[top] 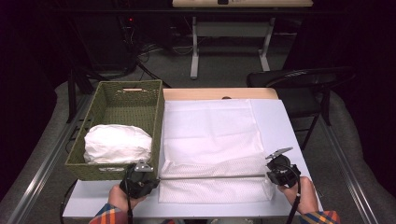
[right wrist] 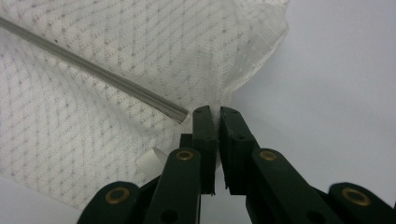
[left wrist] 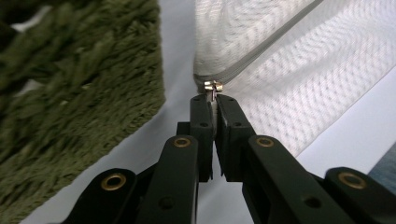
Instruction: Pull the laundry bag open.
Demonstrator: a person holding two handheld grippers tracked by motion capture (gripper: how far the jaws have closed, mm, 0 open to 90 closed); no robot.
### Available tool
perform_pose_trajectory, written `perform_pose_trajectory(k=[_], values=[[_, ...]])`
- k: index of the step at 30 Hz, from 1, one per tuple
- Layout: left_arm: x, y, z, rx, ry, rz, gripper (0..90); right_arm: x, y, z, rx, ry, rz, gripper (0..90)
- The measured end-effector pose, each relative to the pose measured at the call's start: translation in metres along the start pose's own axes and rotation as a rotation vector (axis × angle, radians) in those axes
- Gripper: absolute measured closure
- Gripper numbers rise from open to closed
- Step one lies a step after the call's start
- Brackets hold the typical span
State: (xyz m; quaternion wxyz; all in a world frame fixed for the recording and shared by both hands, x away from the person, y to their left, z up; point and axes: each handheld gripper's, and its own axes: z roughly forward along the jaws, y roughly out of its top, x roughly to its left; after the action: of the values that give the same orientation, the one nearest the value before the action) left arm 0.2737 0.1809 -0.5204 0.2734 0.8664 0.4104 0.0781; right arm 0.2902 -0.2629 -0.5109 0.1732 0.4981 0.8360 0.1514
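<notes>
A white mesh laundry bag (top: pixel 212 140) lies flat on the white table (top: pixel 285 121), its grey zipper (top: pixel 212 177) running across near the front edge. My left gripper (top: pixel 140 179) is at the zipper's left end, shut on the small metal zipper pull (left wrist: pixel 212 87). My right gripper (top: pixel 280 170) is at the bag's right end, shut on the mesh fabric (right wrist: pixel 140 84) just past the end of the zipper (right wrist: pixel 93 70). The zipper is pulled straight between the two grippers.
A green woven basket (top: pixel 156 116) stands on the table's left side, touching the bag's left edge, with a bundled white cloth (top: pixel 116 142) inside. A dark folding chair (top: pixel 299 79) stands beyond the table's far right corner.
</notes>
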Motion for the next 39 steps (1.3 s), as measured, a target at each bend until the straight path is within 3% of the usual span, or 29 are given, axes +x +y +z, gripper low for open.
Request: perform_pose_trajectory(k=[8, 12, 17, 23, 25, 29, 32, 34, 35, 39], values=[[0.001, -0.002, -0.001, 0.009, 0.033, 0.003, 85.7, 0.003, -0.002, 0.001, 0.003, 0.045, -0.005, 85.8], [-0.001, -0.001, 0.001, 0.022, 0.039, -0.004, 85.6, 0.007, -0.003, -0.001, 0.008, 0.030, -0.035, 85.6], [-0.008, -0.001, 0.004, 0.058, 0.033, 0.013, 85.2, 0.004, -0.006, -0.001, 0.015, 0.053, -0.022, 84.8], [-0.009, -0.001, 0.009, 0.088, 0.020, 0.005, 84.5, 0.008, -0.004, -0.004, 0.018, 0.058, -0.027, 80.1], [-0.011, -0.001, 0.008, 0.086, 0.016, 0.013, 83.5, 0.008, -0.004, -0.006, 0.018, 0.065, -0.045, 71.7], [-0.012, 0.000, 0.007, 0.086, -0.036, 0.020, 77.8, 0.007, -0.004, -0.009, 0.023, 0.069, -0.025, 49.6], [-0.012, 0.000, 0.007, 0.091, -0.073, 0.024, 73.5, 0.005, -0.002, -0.015, -0.012, 0.059, -0.021, 34.0], [-0.013, 0.001, 0.005, 0.092, -0.080, 0.036, 72.9, 0.004, -0.001, -0.018, -0.057, 0.074, -0.032, 29.5], [-0.015, 0.000, 0.003, 0.083, -0.095, 0.036, 69.3, 0.005, 0.000, -0.019, -0.062, 0.077, -0.023, 22.3], [-0.019, 0.000, 0.002, 0.080, -0.114, 0.044, 65.0, 0.007, 0.001, -0.018, -0.062, 0.093, -0.034, 16.5]])
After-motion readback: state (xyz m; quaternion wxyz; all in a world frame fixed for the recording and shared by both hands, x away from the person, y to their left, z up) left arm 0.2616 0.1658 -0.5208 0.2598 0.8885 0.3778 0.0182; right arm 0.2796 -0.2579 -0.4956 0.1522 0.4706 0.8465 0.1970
